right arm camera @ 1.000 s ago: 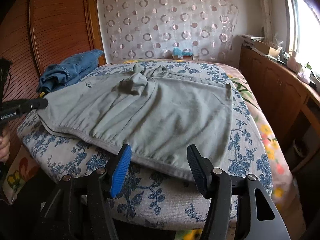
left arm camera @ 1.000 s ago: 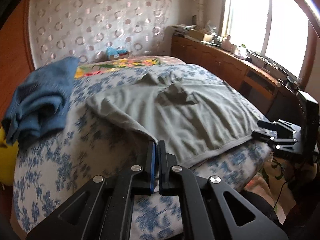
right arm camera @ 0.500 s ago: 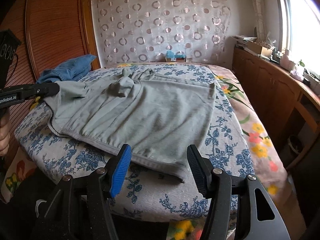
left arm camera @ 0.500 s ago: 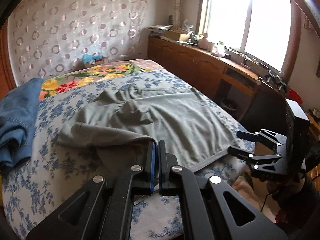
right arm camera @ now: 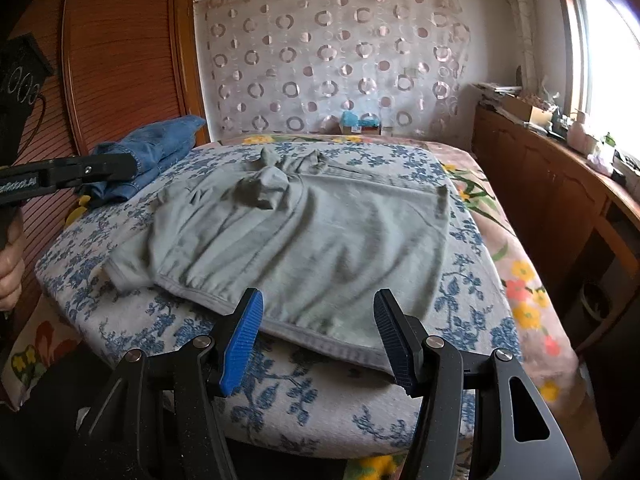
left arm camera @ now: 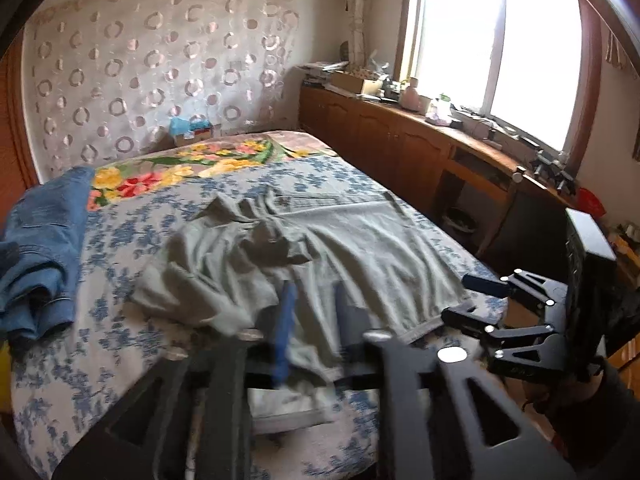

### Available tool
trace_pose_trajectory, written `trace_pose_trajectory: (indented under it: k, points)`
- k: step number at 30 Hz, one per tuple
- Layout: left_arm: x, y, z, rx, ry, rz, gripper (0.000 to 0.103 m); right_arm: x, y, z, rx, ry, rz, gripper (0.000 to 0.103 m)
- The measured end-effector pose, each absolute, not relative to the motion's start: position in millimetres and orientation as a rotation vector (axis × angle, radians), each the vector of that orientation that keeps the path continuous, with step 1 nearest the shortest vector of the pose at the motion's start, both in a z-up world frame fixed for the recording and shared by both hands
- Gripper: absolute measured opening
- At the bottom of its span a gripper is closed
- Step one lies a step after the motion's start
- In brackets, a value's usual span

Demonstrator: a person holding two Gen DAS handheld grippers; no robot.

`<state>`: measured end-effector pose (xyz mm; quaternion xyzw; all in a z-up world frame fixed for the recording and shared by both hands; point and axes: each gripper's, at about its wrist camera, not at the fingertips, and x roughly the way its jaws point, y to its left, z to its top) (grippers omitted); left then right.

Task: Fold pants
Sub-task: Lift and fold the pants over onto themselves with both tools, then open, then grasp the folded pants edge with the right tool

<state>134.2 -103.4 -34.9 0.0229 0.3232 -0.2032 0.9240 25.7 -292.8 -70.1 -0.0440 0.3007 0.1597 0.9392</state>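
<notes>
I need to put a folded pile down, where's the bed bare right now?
Bare bedspread lies right of the grey pants, toward the floral blanket. Another patch runs along the near edge. The left side is crowded by the denim pile.

Item: grey-green pants (right arm camera: 320,240), soft knit fabric, stitched hem band along the near edge.
Location: on the blue-flowered bedspread, centre of the bed, near edge close to the foot.
Pose: spread mostly flat; right portion smooth with shallow ripples.
Left side: bunched and rumpled, a loose fold of cloth (left arm camera: 208,288) heaped up, corner curled under.
Far end: small raised knot of fabric (right arm camera: 262,186) standing up near the middle.
Fold state: not folded into a neat stack; one side only gathered inward.
</notes>
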Motion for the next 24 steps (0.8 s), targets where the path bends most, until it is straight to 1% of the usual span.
trace_pose_trajectory:
  k: [1, 4, 6, 7, 8, 9, 13, 18, 24]
  points:
    - [131.8, -99.6, -35.0, 0.047, 0.653, -0.411, 0.044, 27.0, -289.8, -70.5, -0.086, 0.614, 0.329, 0.060]
    - [127.5, -84.7, -38.1, 0.034, 0.643, -0.390, 0.052, 30.1, -278.0, -72.4, -0.086, 0.611, 0.346, 0.060]
    - [126.1, -74.2, -43.3, 0.024, 0.648, -0.366, 0.074, 32.3, -268.7, -74.0, -0.090, 0.612, 0.363, 0.060]
    - [124.8, -67.0, -47.2, 0.011, 0.648, -0.360, 0.077, 33.3, -264.2, -74.8, -0.091, 0.613, 0.371, 0.059]
    - [124.1, -60.8, -51.0, -0.001, 0.651, -0.351, 0.078, 34.6, -259.1, -75.6, -0.092, 0.615, 0.383, 0.056]
    - [123.9, -55.1, -55.2, -0.005, 0.660, -0.337, 0.078, 35.0, -252.9, -76.0, -0.093, 0.615, 0.395, 0.054]
    - [117.9, -38.8, -67.7, 0.005, 0.667, -0.265, 0.078, 39.1, -234.3, -77.7, -0.094, 0.618, 0.443, 0.048]
    - [113.9, -21.6, -82.1, -0.015, 0.690, -0.234, 0.078, 48.6, -208.7, -82.4, -0.117, 0.631, 0.499, 0.043]
    - [110.8, -12.9, -93.0, -0.035, 0.702, -0.218, 0.078, 64.9, -185.3, -93.6, -0.141, 0.663, 0.552, 0.032]
